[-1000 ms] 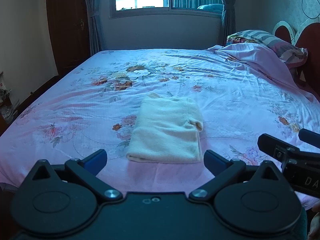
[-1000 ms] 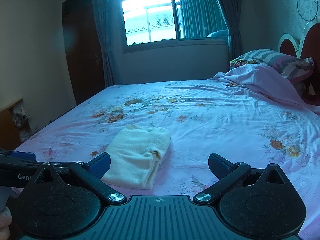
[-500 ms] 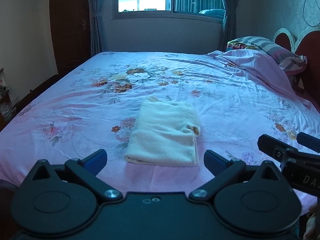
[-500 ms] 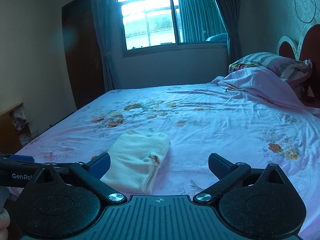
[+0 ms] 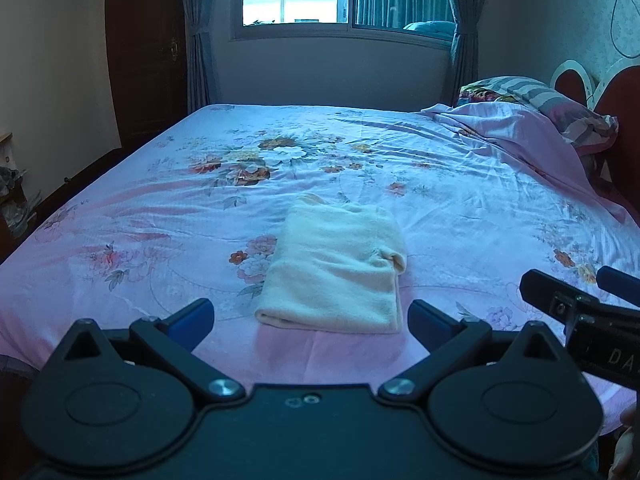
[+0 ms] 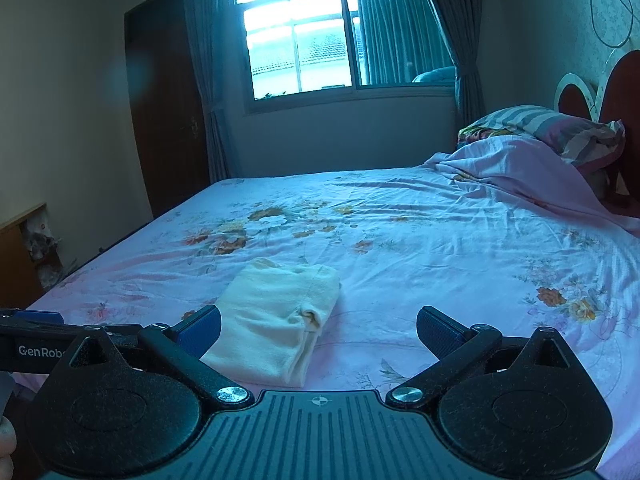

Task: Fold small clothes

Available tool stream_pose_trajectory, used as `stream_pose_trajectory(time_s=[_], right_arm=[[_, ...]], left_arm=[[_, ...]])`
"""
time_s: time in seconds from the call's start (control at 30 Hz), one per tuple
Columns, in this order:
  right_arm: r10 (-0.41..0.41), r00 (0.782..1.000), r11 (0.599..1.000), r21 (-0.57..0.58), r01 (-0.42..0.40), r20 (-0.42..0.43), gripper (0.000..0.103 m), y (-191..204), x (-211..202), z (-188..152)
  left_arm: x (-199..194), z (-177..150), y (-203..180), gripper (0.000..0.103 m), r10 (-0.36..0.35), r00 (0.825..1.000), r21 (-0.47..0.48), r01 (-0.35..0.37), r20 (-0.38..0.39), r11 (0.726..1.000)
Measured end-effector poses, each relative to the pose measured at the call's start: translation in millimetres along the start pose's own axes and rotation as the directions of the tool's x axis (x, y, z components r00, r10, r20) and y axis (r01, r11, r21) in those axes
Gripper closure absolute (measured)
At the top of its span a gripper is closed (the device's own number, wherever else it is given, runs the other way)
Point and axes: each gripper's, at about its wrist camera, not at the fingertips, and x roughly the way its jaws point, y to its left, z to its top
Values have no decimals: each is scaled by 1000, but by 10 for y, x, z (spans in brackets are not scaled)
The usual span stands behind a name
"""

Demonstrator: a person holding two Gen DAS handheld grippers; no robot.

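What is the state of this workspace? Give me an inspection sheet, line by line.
Surface: bed with a pink floral sheet, lightly wrinkled.
Job's things: cream garment, folded into a compact rectangle, lying flat near the bed's front edge; nothing grips it.
Clutter: crumpled pink cover and striped pillow at the headboard end.
Grippers: left gripper open, empty, short of the garment; right gripper open, empty, to the garment's right.
Cables: thin cable looped on the wall above the headboard.
Surroundings: window with curtains, dark wooden door, low shelf at left.
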Motion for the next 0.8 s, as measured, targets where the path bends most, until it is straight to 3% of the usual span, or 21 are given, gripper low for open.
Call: stream_pose_trajectory(time_s=[0.8], right_arm=[[-7,1000,1000,4,7,-13,0,4,38,-14]], left_arm=[[74,-39,0,2,-1,1000,4,1,-20,1000]])
